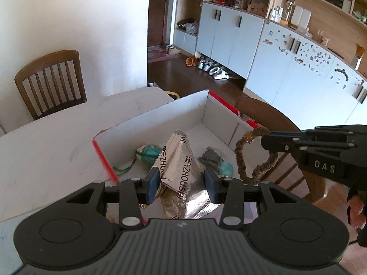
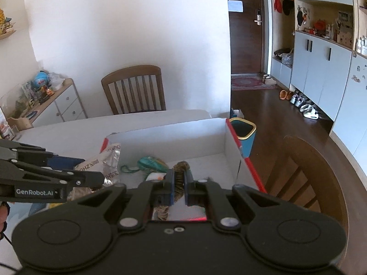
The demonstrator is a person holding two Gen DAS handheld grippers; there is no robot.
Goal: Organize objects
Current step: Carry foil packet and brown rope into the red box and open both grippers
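We grip light, crinkly foil bag (image 1: 181, 171) in left hand-held gripper (image 1: 182, 183); right hand-held gripper (image 2: 179, 186) pinches soft, limp hair tie (image 1: 247, 158) over box (image 1: 160, 119).

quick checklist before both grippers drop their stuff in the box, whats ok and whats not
1. Left gripper jaws clamped on the silver packet: ok.
2. Right gripper jaws shut on the brown fabric loop: ok.
3. Packet hanging over the open box: ok.
4. Loop fully inside the box edge: cannot tell; in the left view it hangs near the right wall.
5. Free floor space in the box: ok, though a teal pouch and a grey cloth lie there.
6. Grippers apart from each other: ok.
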